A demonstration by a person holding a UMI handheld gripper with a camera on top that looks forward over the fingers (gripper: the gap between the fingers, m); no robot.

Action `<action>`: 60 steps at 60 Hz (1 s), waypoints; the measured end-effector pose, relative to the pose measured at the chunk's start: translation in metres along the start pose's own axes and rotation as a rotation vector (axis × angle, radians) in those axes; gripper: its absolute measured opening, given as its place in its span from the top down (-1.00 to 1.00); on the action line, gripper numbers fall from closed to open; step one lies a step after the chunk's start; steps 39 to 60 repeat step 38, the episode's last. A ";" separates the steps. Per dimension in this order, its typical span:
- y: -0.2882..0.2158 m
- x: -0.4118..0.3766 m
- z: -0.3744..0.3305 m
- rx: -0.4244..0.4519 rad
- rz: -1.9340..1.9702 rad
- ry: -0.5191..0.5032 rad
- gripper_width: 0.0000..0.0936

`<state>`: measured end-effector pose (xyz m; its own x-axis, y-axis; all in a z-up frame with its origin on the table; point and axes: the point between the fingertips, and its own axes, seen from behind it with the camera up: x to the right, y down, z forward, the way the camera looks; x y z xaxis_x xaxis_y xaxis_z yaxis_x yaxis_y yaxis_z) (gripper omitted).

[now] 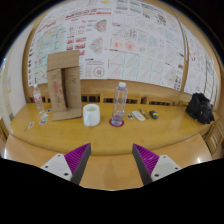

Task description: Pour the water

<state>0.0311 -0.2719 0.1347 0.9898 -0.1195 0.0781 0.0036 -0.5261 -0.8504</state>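
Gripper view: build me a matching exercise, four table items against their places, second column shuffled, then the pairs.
1. water bottle
2. white mug
3. cardboard box
4. black bag

A. far end of the table, beyond the right finger
B. tall, behind and left of the mug
C. between box and bottle
D. centre, beyond the open gripper

Pairs: 1-D, 2-C, 3-B, 4-A

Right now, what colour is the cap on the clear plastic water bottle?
Pink cap on the clear plastic water bottle, shown in the gripper view, beyond the open gripper.
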 end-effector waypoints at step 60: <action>0.055 -0.020 -0.218 0.066 0.004 0.034 -0.81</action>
